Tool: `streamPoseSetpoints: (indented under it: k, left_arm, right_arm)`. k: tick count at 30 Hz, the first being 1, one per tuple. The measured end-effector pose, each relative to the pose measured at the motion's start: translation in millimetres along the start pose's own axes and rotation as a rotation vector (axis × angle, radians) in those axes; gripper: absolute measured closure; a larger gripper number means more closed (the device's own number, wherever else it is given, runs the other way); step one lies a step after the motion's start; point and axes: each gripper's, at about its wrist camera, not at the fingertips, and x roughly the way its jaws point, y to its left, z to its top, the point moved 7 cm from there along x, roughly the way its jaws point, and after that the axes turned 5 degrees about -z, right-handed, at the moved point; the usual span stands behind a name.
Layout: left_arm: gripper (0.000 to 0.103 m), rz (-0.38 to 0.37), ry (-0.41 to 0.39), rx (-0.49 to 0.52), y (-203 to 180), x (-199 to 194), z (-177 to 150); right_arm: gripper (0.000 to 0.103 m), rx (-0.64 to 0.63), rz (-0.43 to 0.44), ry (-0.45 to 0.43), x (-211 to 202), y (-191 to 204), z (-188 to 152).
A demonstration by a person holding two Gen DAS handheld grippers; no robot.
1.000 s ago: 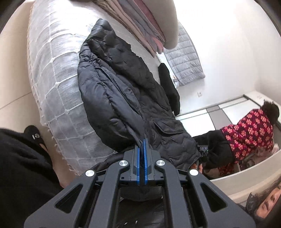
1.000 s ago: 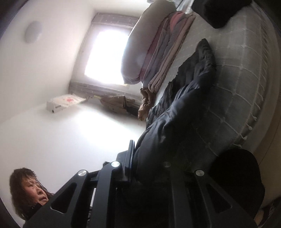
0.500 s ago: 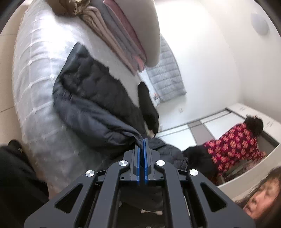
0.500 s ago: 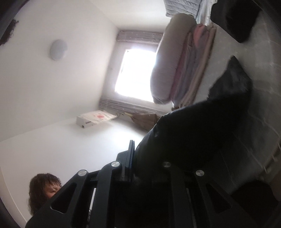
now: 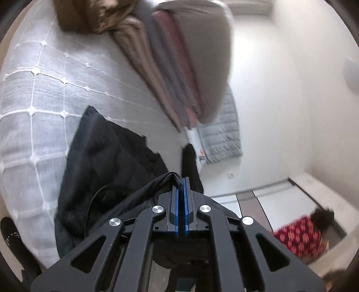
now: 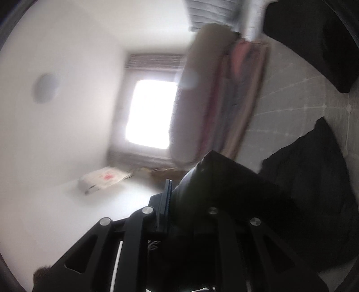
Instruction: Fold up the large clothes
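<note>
My left claw point(image 5: 181, 179) is pinched tight on a fold of the black coat's point(image 5: 107, 161) edge. My right claw point(image 6: 190, 186) grips a thick bunch of the same coat point(image 6: 314, 179). The coat lies on the grey quilted bed point(image 5: 40, 89), its long axis running from the near edge toward the stacked folded blankets point(image 5: 170, 67), its far end flat.

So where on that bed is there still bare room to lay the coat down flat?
Bare grey bedspread lies between the black coat and the stack of folded blankets, and along the bed's left edge. It is crowded near the brown garment beside the stack, and by another black item in the right wrist view.
</note>
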Motion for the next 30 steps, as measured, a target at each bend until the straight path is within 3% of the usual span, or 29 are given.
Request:
streamPoseSetpoints:
  k: [4, 7, 10, 12, 17, 21, 22, 23, 24, 25, 28, 30]
  left_arm:
    - [0.099, 0.097, -0.001, -0.122, 57.5, 36.9, 30.6]
    - [0.096, 0.167, 0.038, -0.236, 100.8, 57.3, 37.2]
    - [0.093, 0.173, 0.050, -0.257, 109.2, 61.2, 38.0]
    - [0.092, 0.179, 0.059, -0.247, 104.4, 59.7, 40.0]
    - [0.088, 0.249, 0.117, -0.192, 86.6, 58.5, 46.9]
    - [0.082, 0.360, 0.153, -0.067, 68.0, 55.8, 52.7]
    - [0.071, 0.430, 0.142, -0.005, 62.1, 52.3, 53.5]
    - [0.050, 0.489, 0.112, 0.046, 58.4, 46.4, 57.6]
    - [0.043, 0.549, 0.048, 0.093, 53.7, 36.0, 64.5]
    - [0.037, 0.558, 0.009, 0.115, 50.0, 29.3, 67.5]
    - [0.037, 0.515, -0.077, 0.154, 31.3, 10.6, 70.3]
    - [0.037, 0.470, -0.089, 0.194, 17.8, 2.2, 63.0]
  right_arm:
    - [0.084, 0.126, -0.160, 0.005, 40.3, -66.1, 27.2]
    - [0.071, 0.243, -0.296, 0.050, 58.4, -118.2, 32.2]
    - [0.061, 0.263, -0.296, 0.064, 59.4, -127.1, 35.1]
    - [0.046, 0.271, -0.281, 0.071, 55.1, -124.9, 38.8]
    - [0.022, 0.280, -0.308, 0.030, 27.7, -115.3, 52.7]
    - [0.020, 0.175, -0.313, 0.082, 18.4, -88.9, 34.9]
    - [0.019, 0.148, -0.313, 0.104, 16.8, -81.5, 26.6]
    - [0.019, 0.117, -0.307, 0.131, 17.0, -73.6, 15.7]
    - [0.019, 0.073, -0.285, 0.166, 19.6, -62.2, 2.1]
    - [0.019, 0.050, -0.275, 0.188, 21.3, -56.2, -5.0]
    - [0.018, -0.011, -0.259, 0.270, 28.7, -39.5, -39.1]
    - [0.018, -0.036, -0.262, 0.316, 36.2, -33.7, -56.1]
